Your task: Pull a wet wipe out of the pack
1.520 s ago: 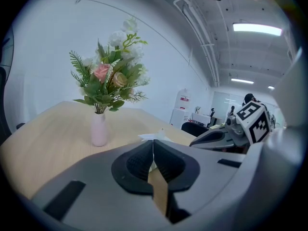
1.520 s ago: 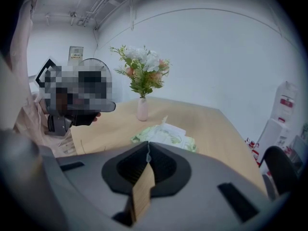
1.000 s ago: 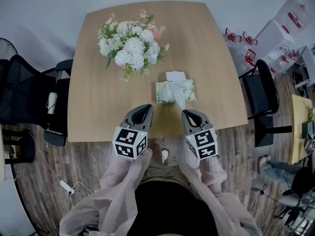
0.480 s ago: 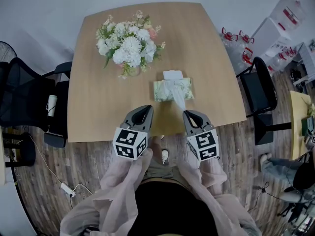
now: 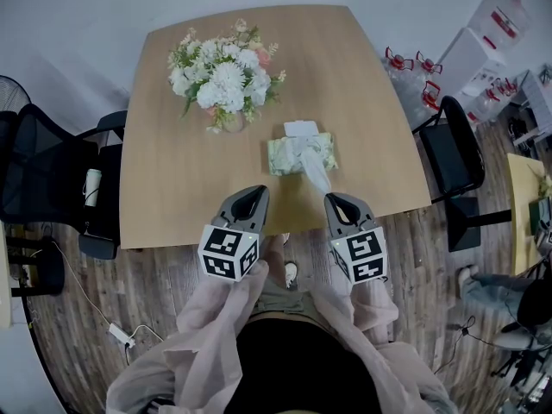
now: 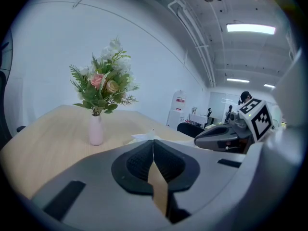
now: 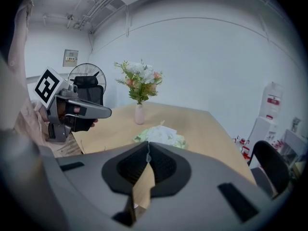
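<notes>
While both claws hover at the near edge of the table [image 5: 172,218], the layout from the left is as follows. A fan [image 5: 7,93] and a black mesh chair [image 5: 39,175] stand off the table's left side. The left claw [image 5: 252,191] is closed on nothing, its jaws meeting tip to tip. A vase of flowers [image 5: 222,80] stands on the far left part of the table, well apart from both claws and off to the left of the pack. The pack [image 5: 289,155] lies near the table's middle, with its white lid [image 5: 300,129] flipped open on the far side. A wipe [image 5: 316,174] runs from the pack's opening to the right claw [image 5: 334,198], whose jaws are clamped on its end. A second black chair [image 5: 453,153] stands beside the table's right edge.
</notes>
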